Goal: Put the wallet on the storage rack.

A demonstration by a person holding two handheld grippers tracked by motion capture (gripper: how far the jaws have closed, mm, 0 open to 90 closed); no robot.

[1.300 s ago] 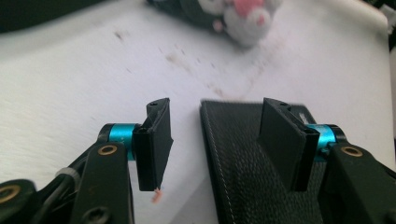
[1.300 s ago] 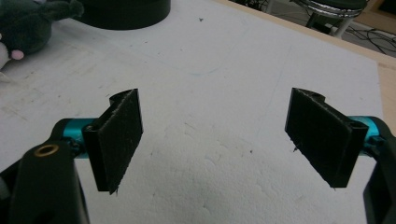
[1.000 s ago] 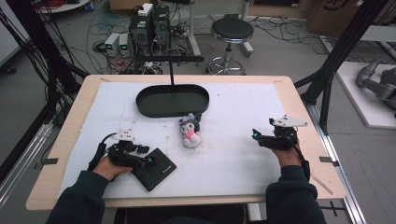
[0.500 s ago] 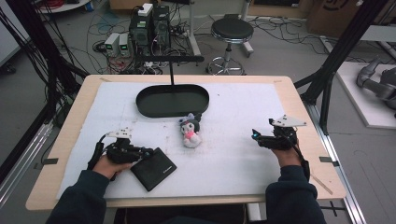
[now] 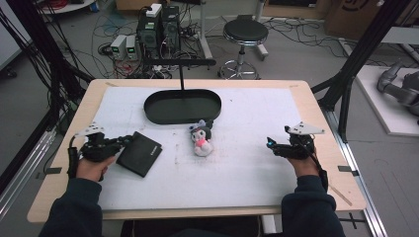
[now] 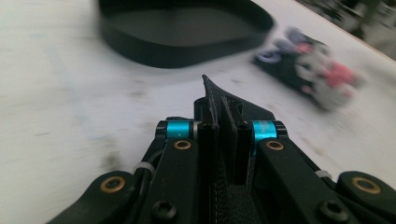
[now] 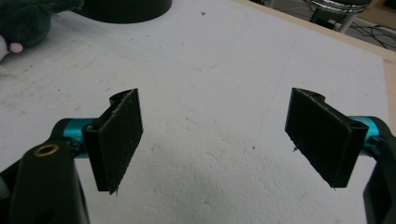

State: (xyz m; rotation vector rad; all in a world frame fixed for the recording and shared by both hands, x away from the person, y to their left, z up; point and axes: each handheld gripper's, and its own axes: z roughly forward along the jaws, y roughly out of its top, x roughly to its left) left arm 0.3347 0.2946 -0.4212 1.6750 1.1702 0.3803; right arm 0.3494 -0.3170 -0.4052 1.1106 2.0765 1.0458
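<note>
A flat black wallet lies tilted at the left of the white table, and my left gripper is shut on its near left edge. In the left gripper view the jaws stand together with the black wallet pinched between them. A small plush toy, dark on top with pink and white, lies at the table's middle, blurred in the left gripper view as plush toy. My right gripper rests at the right, open, with nothing between its pads.
A black oval tray sits at the back middle, with a black stand rising behind it; the tray lies ahead of the left jaws. The plush toy and tray sit at the right gripper view's upper left.
The left gripper has shut on the wallet and carried it left and away from the person. The right gripper and the plush toy have not moved.
</note>
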